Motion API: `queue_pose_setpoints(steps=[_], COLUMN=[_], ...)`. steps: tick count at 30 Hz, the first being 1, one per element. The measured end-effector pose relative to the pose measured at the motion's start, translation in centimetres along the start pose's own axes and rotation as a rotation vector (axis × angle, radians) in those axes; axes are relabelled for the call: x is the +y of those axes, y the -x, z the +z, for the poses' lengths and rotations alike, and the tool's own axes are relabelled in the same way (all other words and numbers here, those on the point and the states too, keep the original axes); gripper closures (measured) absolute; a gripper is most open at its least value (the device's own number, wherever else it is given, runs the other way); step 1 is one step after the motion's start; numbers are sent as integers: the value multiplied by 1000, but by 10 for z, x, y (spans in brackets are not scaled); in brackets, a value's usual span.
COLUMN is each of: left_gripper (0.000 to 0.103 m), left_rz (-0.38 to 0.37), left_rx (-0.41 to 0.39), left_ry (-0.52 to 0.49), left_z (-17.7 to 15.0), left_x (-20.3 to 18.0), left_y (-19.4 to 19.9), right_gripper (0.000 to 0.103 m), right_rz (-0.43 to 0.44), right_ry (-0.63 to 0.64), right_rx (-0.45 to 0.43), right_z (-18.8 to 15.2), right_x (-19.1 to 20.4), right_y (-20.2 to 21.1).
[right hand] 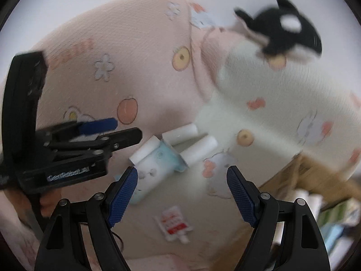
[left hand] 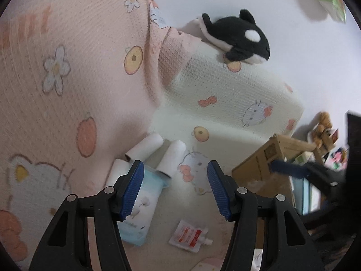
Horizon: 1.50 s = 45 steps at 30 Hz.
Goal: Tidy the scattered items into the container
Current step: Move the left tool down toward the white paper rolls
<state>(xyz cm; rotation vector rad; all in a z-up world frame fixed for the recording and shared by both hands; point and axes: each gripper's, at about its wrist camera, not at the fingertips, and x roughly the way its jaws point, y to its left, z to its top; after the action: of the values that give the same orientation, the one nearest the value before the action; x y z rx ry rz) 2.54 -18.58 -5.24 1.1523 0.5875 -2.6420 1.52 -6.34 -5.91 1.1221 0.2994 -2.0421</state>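
Observation:
On the patterned bed sheet lie a light blue tissue pack, three white rolls and a small white and red spout pouch. My left gripper is open and empty, hovering above the sheet between the tissue pack and the pouch. My right gripper is open and empty above the same items; the tissue pack, rolls and pouch lie below it. The left gripper shows at the left of the right wrist view. A cardboard box stands at the right.
A pink patterned quilt is heaped at the left and a cream pillow lies behind the items. A black and white orca plush sits on the pillow. Clutter and a small brown plush stand beyond the box.

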Motion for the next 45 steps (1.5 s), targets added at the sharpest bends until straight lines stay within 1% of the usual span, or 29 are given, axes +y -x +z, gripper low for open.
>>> queue_pose_setpoints(steps=[2,3,5,7,8,10,11,13,14,15,17,20,21,23,26,29,30,31,33,35,38,39,41,43,45], left_gripper=[40,40,40,40,40,40,40,40,40,40,40,40,40,40,40,41,46,51,53,53,54,54,54,54,54], left_rz=[-35,-56,-67,-71,-69,-45,-35,-10,-1,3,6,-30,-44,-45,-44,-93,-128,-147,-165,-165,-234,-273,-316,-319,-287], left_rx=[-7,-17,-42,-75,-82,-110,-121,-153,-173,-176,-154,-129,-108,-77,-46,11,39,57,99,141,185,221,271,313,320], left_ry=[28,40,57,70,67,36,25,-7,-17,-15,0,37,49,49,37,19,21,28,37,45,102,151,211,257,245], left_z=[-2,-3,-4,-6,-7,-9,-10,-12,-13,-13,-14,-20,-22,-27,-31,-29,-24,-19,-11,-4,1,2,0,-5,-7], left_x=[5,8,12,16,16,15,15,15,15,17,21,30,34,36,37,38,39,39,41,42,49,53,58,60,57], left_y=[-5,-7,-9,-10,-10,-10,-10,-11,-14,-16,-25,-38,-45,-54,-66,-82,-90,-96,-108,-120,-138,-148,-163,-179,-188], right_gripper=[24,24,24,24,24,24,24,24,24,24,24,24,24,24,24,24,24,24,24,24,24,24,24,24,32], right_rz=[5,33,80,122,134,144,150,148,135,122,83,102,110,115,97,63,47,37,30,27,37,41,33,29,23], right_ry=[-21,-28,-52,-134,-171,-279,-311,-354,-358,-353,-335,-327,-329,-345,-383,-410,-423,-438,-449,-420,-379,-375,-371,-388,-390], right_rx=[9,-5,-23,-53,-59,-22,-10,-10,-19,-26,-15,13,23,28,23,39,49,47,31,0,-42,-44,-24,-21,-22], right_z=[-1,-2,-2,-6,-9,-17,-21,-27,-29,-32,-38,-46,-48,-51,-55,-58,-60,-60,-60,-56,-51,-51,-54,-62,-70], right_x=[0,1,2,-2,-5,-14,-17,-22,-23,-24,-24,-29,-32,-38,-51,-61,-64,-67,-68,-66,-61,-60,-61,-67,-72], right_y=[-13,-18,-26,-40,-46,-67,-75,-88,-95,-102,-122,-144,-150,-158,-165,-170,-172,-173,-169,-165,-164,-167,-172,-173,-172])
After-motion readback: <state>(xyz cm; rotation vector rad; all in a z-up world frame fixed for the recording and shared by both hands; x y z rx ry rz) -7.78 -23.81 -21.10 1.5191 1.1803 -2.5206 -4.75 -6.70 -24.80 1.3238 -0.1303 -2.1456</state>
